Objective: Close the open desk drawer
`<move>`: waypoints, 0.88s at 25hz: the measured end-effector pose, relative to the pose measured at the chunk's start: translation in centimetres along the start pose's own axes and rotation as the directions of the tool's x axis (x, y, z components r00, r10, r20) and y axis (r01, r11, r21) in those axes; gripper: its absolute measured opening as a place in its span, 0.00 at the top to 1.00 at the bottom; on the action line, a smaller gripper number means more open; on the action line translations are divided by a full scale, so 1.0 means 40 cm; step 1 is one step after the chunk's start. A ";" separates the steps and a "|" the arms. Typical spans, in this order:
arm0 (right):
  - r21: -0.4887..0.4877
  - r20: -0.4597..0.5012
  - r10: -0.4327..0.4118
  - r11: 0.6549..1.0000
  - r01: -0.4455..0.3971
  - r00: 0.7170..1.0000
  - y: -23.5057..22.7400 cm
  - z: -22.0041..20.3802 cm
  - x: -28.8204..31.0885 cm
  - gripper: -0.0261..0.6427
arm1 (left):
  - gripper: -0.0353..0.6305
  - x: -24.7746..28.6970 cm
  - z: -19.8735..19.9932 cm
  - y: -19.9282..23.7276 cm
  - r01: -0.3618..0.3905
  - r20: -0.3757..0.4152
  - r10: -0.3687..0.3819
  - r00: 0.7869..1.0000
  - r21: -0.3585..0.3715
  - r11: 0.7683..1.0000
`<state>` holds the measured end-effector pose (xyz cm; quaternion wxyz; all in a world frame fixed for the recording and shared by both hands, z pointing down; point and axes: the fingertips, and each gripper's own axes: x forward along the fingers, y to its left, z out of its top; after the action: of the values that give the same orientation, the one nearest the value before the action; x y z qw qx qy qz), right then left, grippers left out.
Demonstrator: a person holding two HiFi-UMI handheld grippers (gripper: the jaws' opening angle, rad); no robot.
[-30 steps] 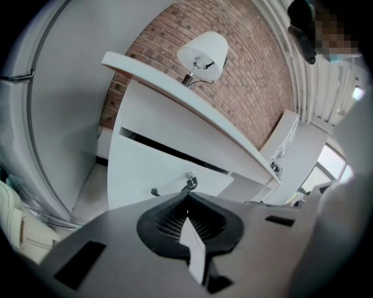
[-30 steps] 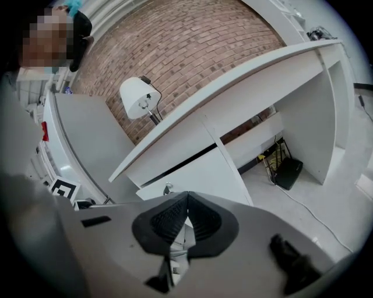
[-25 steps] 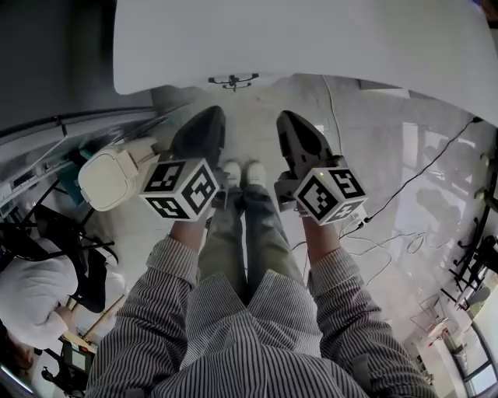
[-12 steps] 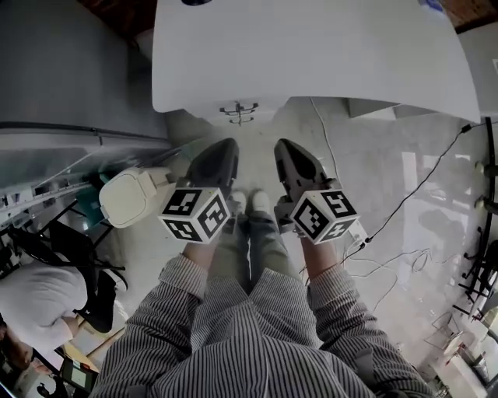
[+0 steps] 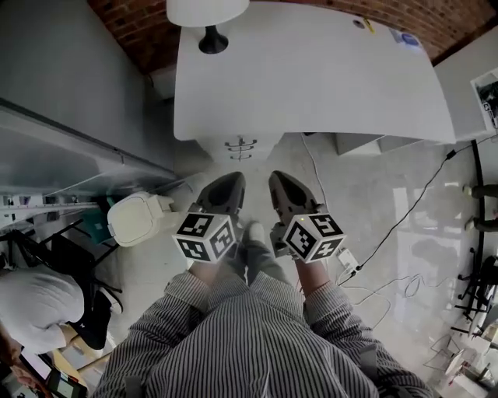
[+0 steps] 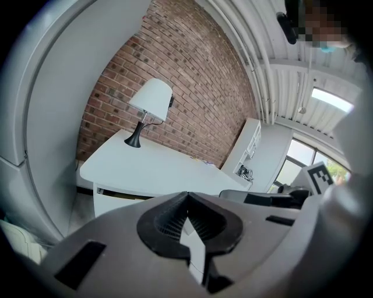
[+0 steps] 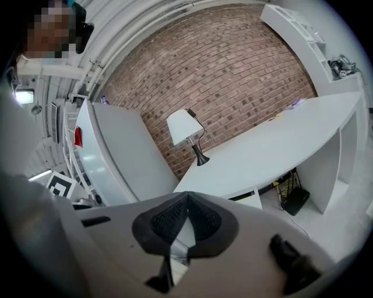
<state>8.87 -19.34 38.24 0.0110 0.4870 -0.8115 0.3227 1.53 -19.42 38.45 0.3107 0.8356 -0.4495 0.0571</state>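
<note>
A white desk (image 5: 311,70) stands ahead against a brick wall, with a white lamp (image 5: 207,14) at its left end. Under its left part is a white drawer unit (image 5: 240,146) with small handles. In the left gripper view its top drawer (image 6: 119,199) shows a dark gap under the desktop. My left gripper (image 5: 230,180) and right gripper (image 5: 278,180) are held side by side above the floor, well short of the desk. Both are shut, their jaws meeting at the tips with nothing between them (image 6: 187,195) (image 7: 187,195).
A cream lidded bin (image 5: 136,218) sits on the floor at my left beside a grey partition (image 5: 70,93). A black cable (image 5: 405,214) and a power strip (image 5: 347,261) lie on the glossy floor at right. A person in white (image 5: 31,299) sits at lower left.
The view has shifted forward and up: the whole desk, the lamp and the brick wall have come into sight. Both grippers stay shut and now sit closer together, nearer the drawer unit.
</note>
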 end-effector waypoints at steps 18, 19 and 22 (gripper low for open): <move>-0.174 -0.035 0.050 0.983 -0.055 0.998 0.121 0.066 -0.075 0.94 | 0.93 -0.089 0.084 -0.105 0.070 0.045 -0.074 0.996 0.076 0.995; -0.177 -0.035 0.048 0.983 -0.053 0.998 0.121 0.066 -0.077 0.94 | 0.93 -0.091 0.081 -0.109 0.076 0.041 -0.079 0.996 0.080 0.994; -0.202 -0.023 0.023 0.979 -0.027 0.999 0.117 0.073 -0.085 0.94 | 0.93 -0.097 0.071 -0.115 0.082 0.035 -0.086 0.996 0.087 0.993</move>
<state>7.78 -16.73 32.39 0.0648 0.4697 -0.8460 0.2437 2.34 -16.40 32.57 0.2682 0.8672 -0.4170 0.0470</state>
